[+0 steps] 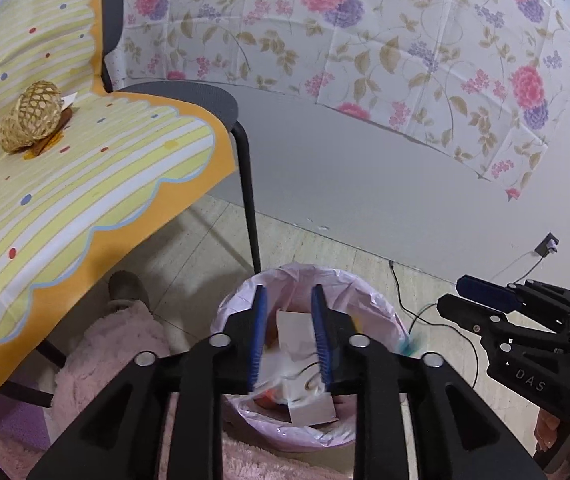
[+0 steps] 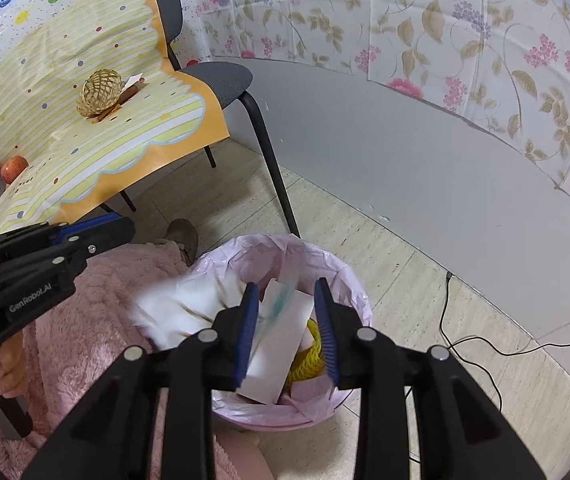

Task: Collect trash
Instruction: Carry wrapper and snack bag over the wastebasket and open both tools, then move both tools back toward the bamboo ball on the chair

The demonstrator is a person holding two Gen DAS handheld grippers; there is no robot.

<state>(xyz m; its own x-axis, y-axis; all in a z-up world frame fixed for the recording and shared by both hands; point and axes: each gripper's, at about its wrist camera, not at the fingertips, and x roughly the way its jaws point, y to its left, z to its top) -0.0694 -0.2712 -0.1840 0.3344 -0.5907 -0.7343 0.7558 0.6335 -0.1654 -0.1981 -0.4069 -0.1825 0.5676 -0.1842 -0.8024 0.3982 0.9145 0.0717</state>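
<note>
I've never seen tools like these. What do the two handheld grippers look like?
Both are matte black plastic scissor-like frames with silver round rivets and two flat fingers lined with blue ribbed pads. The left gripper bears white "GenRobot.AI" lettering on its side, the right gripper "DAS". The person's clothing looks like pink fleece.

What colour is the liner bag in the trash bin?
Pale pink, a thin crinkled plastic liner bag folded over the bin's rim; it shows best in the right wrist view.

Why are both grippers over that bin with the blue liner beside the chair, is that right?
Nearly: the bin has a pink liner, not blue, as the right wrist view shows. Both the left gripper and right gripper do hang over it beside the chair.
</note>
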